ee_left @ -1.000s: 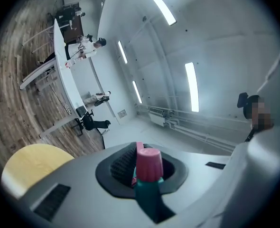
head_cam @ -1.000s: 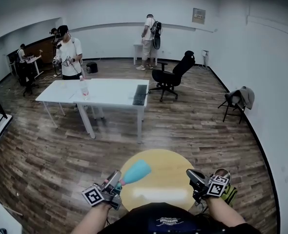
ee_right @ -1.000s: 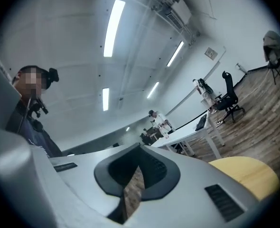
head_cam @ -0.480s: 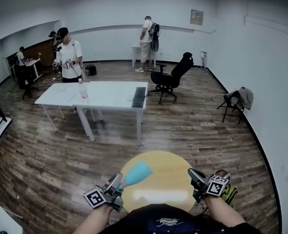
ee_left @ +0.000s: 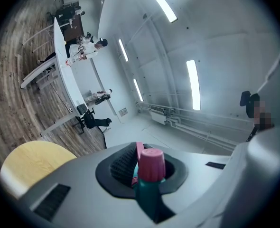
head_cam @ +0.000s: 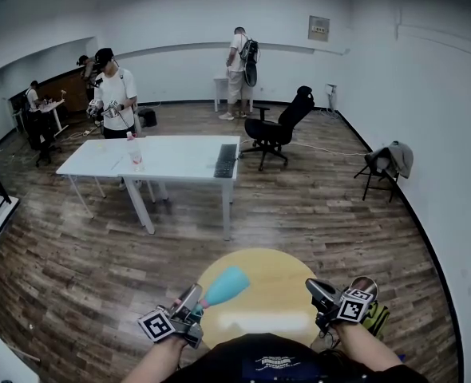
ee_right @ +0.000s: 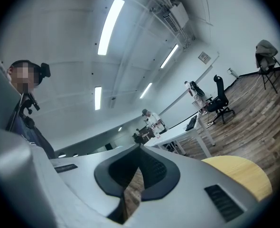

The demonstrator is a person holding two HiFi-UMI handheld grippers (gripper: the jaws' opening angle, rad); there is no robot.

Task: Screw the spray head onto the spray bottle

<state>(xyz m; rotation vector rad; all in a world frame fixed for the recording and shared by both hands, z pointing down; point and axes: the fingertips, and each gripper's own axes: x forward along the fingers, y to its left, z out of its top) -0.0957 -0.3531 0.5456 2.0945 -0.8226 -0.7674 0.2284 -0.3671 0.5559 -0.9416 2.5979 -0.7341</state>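
The spray bottle [head_cam: 222, 284] looks like smooth teal plastic, slightly shiny, pink cap [ee_left: 152, 164] more matt. Both the left tongs [head_cam: 189, 300] and right tongs [head_cam: 319, 290] are matt grey plastic with ribbed black pads [ee_left: 122, 163]. Yellow counter [head_cam: 275, 282] is smooth with a soft sheen, floor [head_cam: 76, 262] grainy wood.

The person wears a black top [head_cam: 269, 363] with small white print on the front. The left gripper [head_cam: 194, 294] and the right gripper [head_cam: 314, 286] have smooth, round grey shells. Each one carries a cube with black-and-white square markers, the left cube [head_cam: 156, 324] and the right cube [head_cam: 355, 305]. The jaws have black pads [ee_right: 155, 167] with tiny ridges. A dark slot [ee_right: 223, 201] with thin lines sits in the grey shell. Something yellow-green [head_cam: 376, 319] shows by the right wrist.
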